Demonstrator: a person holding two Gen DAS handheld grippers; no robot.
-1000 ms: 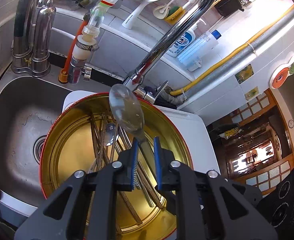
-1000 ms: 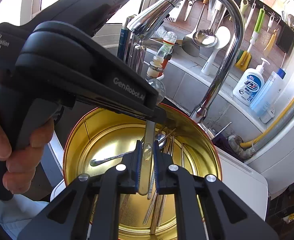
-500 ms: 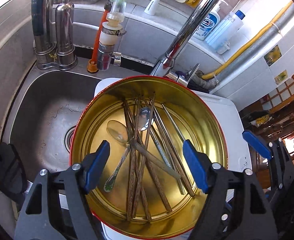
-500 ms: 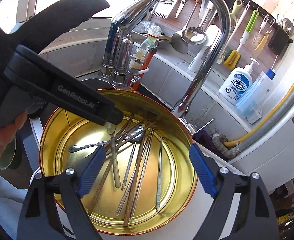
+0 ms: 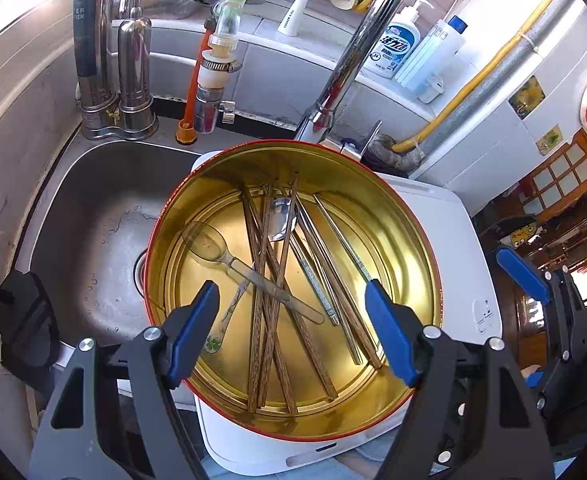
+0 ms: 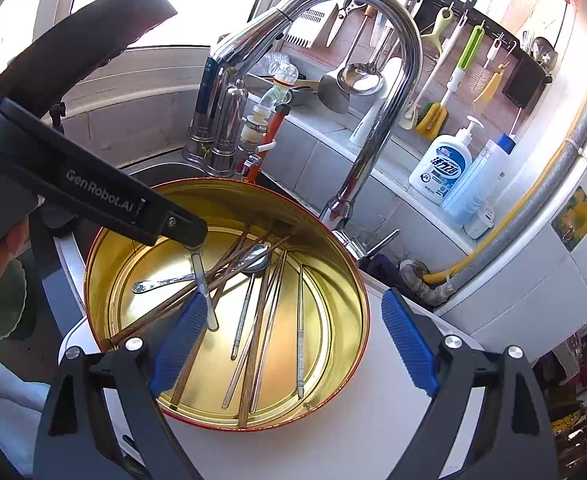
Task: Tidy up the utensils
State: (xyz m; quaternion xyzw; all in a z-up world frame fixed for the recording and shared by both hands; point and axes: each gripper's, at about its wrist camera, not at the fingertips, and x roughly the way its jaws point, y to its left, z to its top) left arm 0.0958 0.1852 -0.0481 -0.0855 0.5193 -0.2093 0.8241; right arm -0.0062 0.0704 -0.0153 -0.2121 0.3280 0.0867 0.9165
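A round gold tin with a red rim (image 5: 421, 240) (image 6: 345, 276) holds a clear plastic spoon (image 5: 209, 246), a metal spoon (image 5: 280, 216) (image 6: 255, 262), several wooden chopsticks (image 5: 267, 300) (image 6: 249, 372) and metal chopsticks (image 5: 345, 248) (image 6: 300, 344). My left gripper (image 5: 293, 332) is open and empty above the tin's near rim. My right gripper (image 6: 293, 344) is open and empty over the tin. The left gripper's body (image 6: 93, 196) crosses the right wrist view and hides the clear spoon's bowl there.
The tin stands on a white appliance (image 5: 465, 240) beside a steel sink (image 5: 93, 220). A tall chrome faucet (image 6: 373, 80) arches behind it. Soap bottles (image 6: 441, 168) stand on the ledge and kitchen tools (image 6: 461, 64) hang above.
Both grippers were shut on the clear spoon's handle a second ago. They have opened, the spoon now lies in the tin, and both grippers have pulled back.
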